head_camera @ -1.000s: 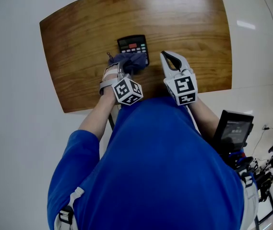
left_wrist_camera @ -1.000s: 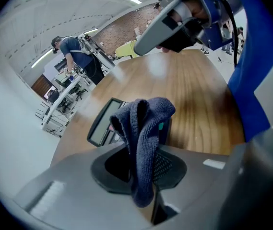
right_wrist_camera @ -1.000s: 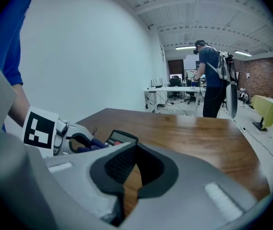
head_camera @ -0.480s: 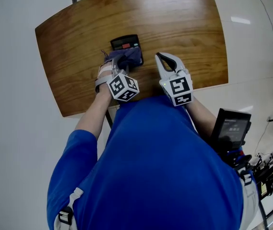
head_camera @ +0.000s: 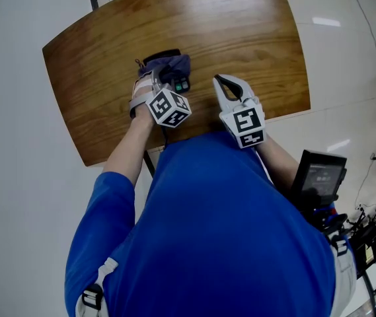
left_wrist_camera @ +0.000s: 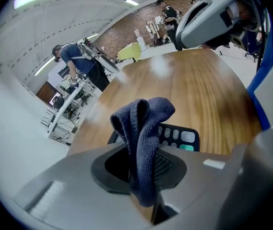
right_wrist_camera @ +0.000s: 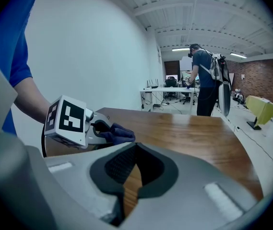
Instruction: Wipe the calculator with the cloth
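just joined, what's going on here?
A person is wiping a calculator on a wooden table. The left gripper is shut on a dark blue cloth, which covers most of the calculator in the head view; only a few keys show. The right gripper is shut and empty, just right of the calculator and apart from it.

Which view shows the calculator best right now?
Left gripper view: the calculator shows its keys clearly, just behind the held cloth. Head view shows only a corner, the rest under the cloth. Right gripper view shows none of it.
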`<action>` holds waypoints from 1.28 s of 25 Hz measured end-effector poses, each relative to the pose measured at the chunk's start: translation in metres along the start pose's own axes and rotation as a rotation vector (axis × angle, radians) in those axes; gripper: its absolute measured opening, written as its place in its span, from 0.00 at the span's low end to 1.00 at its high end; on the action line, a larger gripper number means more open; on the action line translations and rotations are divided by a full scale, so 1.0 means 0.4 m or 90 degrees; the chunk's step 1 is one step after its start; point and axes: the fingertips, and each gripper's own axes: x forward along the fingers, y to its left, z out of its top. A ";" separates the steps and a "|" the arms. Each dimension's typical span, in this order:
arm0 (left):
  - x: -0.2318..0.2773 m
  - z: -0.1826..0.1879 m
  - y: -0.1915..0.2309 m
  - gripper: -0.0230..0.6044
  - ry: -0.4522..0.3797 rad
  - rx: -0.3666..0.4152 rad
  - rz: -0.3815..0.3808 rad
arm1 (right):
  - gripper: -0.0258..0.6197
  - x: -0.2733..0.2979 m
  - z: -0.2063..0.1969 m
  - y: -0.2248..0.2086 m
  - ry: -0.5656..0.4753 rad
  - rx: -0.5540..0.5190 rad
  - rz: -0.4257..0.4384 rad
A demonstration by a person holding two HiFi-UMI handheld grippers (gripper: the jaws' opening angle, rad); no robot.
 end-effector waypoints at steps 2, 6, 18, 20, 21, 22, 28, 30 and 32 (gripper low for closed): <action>-0.004 -0.004 -0.010 0.14 0.001 0.005 -0.004 | 0.04 0.000 -0.001 -0.001 0.000 0.000 0.000; -0.016 -0.007 -0.036 0.14 0.004 0.017 -0.017 | 0.04 0.000 0.002 0.002 -0.004 -0.002 0.003; -0.054 -0.025 -0.142 0.14 0.004 0.045 -0.057 | 0.04 0.001 0.002 0.016 -0.003 -0.008 0.016; -0.057 -0.027 -0.152 0.14 0.005 0.046 -0.063 | 0.04 0.001 0.002 0.018 -0.002 -0.008 0.017; -0.059 -0.028 -0.158 0.14 0.006 0.047 -0.066 | 0.04 0.000 0.001 0.019 -0.002 -0.007 0.018; -0.060 -0.029 -0.163 0.14 0.007 0.048 -0.068 | 0.04 0.000 0.001 0.020 -0.002 -0.008 0.018; -0.066 -0.039 -0.189 0.14 0.012 0.047 -0.085 | 0.04 -0.001 -0.006 0.024 0.002 -0.007 0.019; -0.068 -0.041 -0.196 0.14 0.013 0.047 -0.089 | 0.04 -0.001 -0.008 0.024 0.003 -0.006 0.019; -0.069 -0.043 -0.202 0.14 0.015 0.047 -0.091 | 0.04 -0.002 -0.010 0.025 0.003 -0.005 0.020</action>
